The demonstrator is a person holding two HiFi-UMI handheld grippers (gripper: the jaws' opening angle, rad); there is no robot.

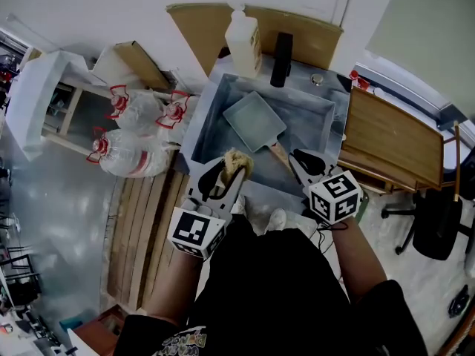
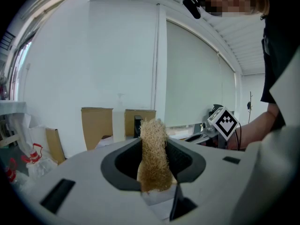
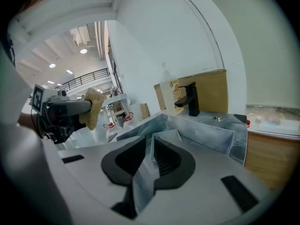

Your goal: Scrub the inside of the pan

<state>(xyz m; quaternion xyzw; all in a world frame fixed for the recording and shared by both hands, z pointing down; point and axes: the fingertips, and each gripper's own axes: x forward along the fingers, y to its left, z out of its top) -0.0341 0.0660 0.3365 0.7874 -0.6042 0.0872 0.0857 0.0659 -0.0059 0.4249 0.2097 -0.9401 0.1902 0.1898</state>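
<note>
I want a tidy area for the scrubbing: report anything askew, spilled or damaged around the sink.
Nothing looks spilled or damaged. The pan lies diagonally in the sink, handle toward the front edge. Left of the sink, clear plastic bottles lie heaped on their sides.

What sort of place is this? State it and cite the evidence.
Probably a mock-up washing-up station in a workshop: a steel sink with black faucet and soap bottle, cardboard boxes behind.
</note>
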